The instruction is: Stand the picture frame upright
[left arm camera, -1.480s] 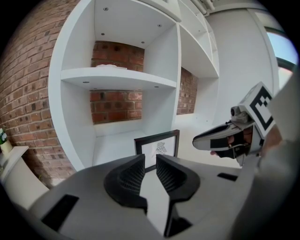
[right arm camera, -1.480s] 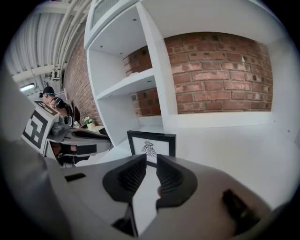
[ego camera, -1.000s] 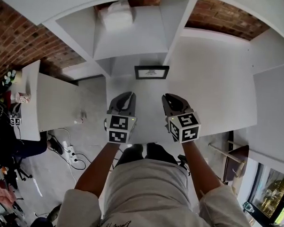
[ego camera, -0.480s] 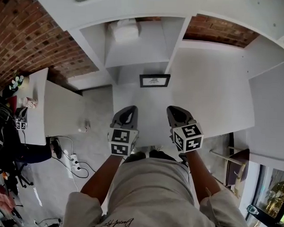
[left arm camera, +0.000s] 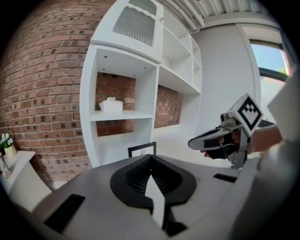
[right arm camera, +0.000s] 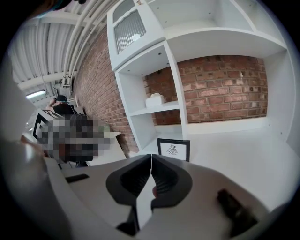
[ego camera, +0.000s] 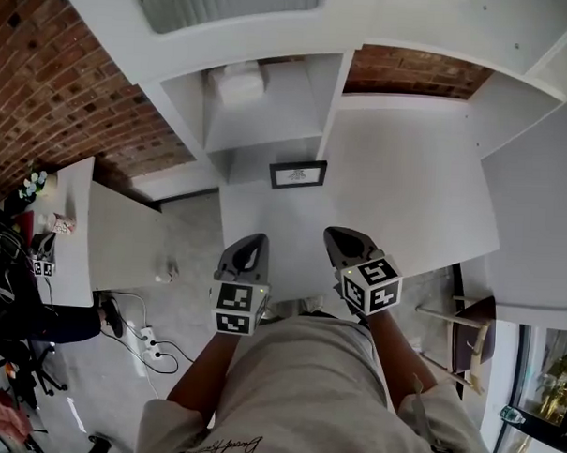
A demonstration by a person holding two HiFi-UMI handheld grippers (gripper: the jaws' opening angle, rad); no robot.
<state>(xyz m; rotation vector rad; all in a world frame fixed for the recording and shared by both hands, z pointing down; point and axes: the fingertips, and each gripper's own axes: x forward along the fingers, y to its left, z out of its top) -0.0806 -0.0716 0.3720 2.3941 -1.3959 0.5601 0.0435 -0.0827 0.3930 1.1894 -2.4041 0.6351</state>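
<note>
The black picture frame [ego camera: 298,175] with a white print stands upright on the white counter [ego camera: 407,189], at the foot of the shelf divider. It also shows in the left gripper view [left arm camera: 142,149] and the right gripper view [right arm camera: 173,149]. My left gripper [ego camera: 255,239] hangs well short of the frame, near my body; its jaws [left arm camera: 151,156] are shut with nothing between them. My right gripper [ego camera: 335,233] is level with it on the right, also shut [right arm camera: 151,155] and empty. Neither touches the frame.
A white tissue box [ego camera: 238,81] sits on the shelf above the frame. A white side table [ego camera: 105,232] with small items stands at the left. A power strip and cables [ego camera: 143,323] lie on the floor. Brick wall backs the shelving.
Both grippers have drawn back from the frame toward my body. The frame stays upright in its place.
</note>
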